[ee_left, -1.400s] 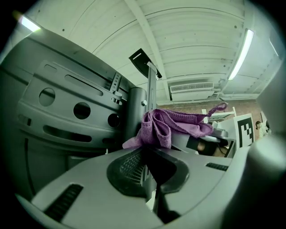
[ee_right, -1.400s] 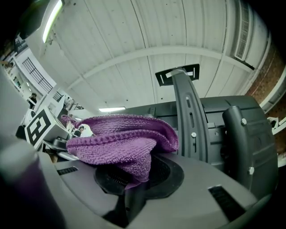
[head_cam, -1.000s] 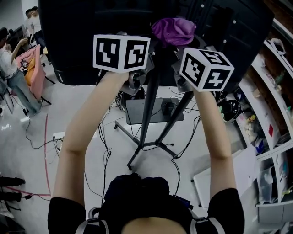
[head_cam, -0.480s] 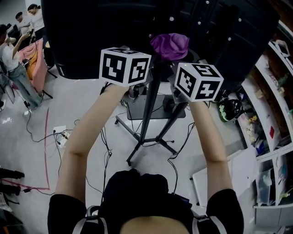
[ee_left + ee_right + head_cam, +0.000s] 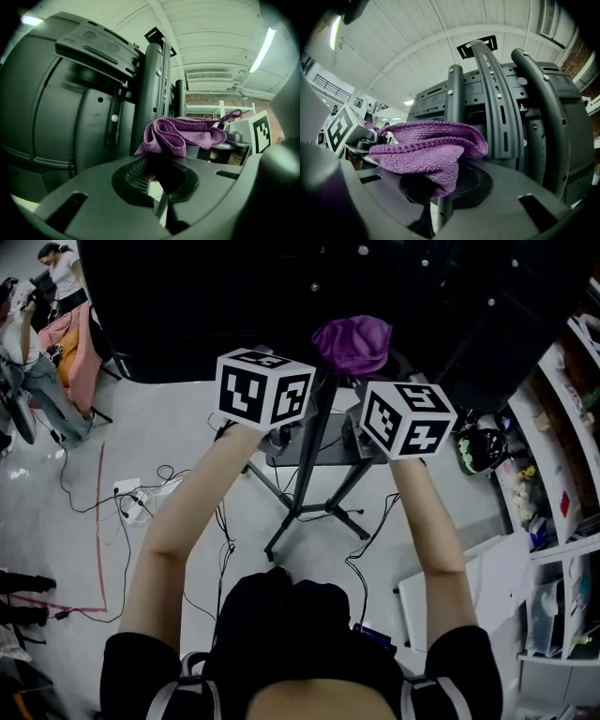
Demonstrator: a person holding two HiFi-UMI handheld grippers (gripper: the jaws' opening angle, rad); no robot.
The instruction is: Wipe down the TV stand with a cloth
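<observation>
A bunched purple cloth (image 5: 352,343) is held up against the black back of the TV (image 5: 234,306), over the stand's pole (image 5: 309,460). My left gripper (image 5: 314,381) and right gripper (image 5: 367,379) meet at it from either side. In the right gripper view the cloth (image 5: 426,150) droops into the narrow gap of my right gripper (image 5: 440,187), pinched there. Seen from the left gripper, a corner of the cloth (image 5: 183,136) dips into my left gripper (image 5: 157,161), whose jaws stand close. The stand's slotted uprights (image 5: 497,103) rise just behind.
The stand's legs and small shelf (image 5: 309,442) are on the floor below, among loose cables (image 5: 141,502). White shelving (image 5: 562,474) runs along the right. People (image 5: 37,334) are at the far left. A helmet (image 5: 475,451) lies near the shelving.
Both grippers and the cloth have sunk lower in the head view, staying together. The left gripper has drifted right, closer to the right one.
</observation>
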